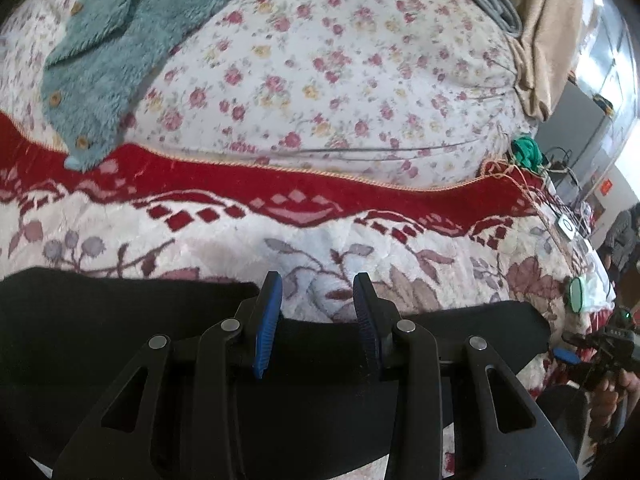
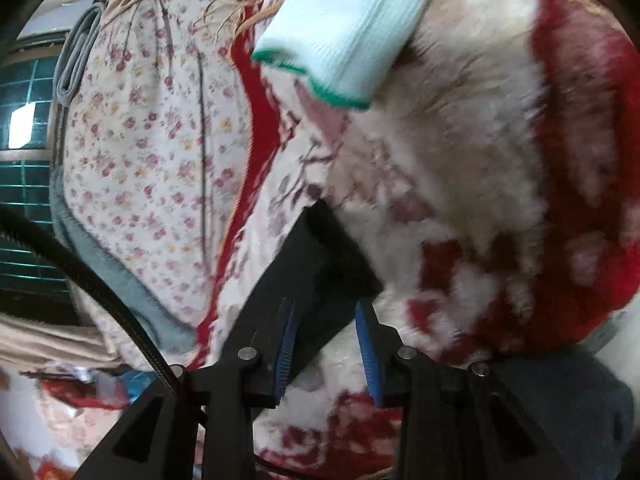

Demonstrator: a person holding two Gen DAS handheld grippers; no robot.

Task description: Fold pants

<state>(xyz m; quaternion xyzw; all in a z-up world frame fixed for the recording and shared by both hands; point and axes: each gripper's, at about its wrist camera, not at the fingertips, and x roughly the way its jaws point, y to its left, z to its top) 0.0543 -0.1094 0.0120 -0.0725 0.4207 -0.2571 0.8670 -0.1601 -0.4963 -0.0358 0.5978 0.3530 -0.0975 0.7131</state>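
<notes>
The black pants (image 1: 100,320) are lying flat on the plush blanket (image 1: 224,240) of the bed, and the step in hand seems to be reaching for a grasp. The left gripper (image 1: 318,286) is hovering over their far edge, fingers apart and holding nothing. The right gripper (image 2: 325,310) is pointing at a dark corner just ahead, fingers also apart. Next, each should probably close on an edge.

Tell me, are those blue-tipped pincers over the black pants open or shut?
Open: the left gripper shows bare blanket between its fingers above the black pants.
</notes>
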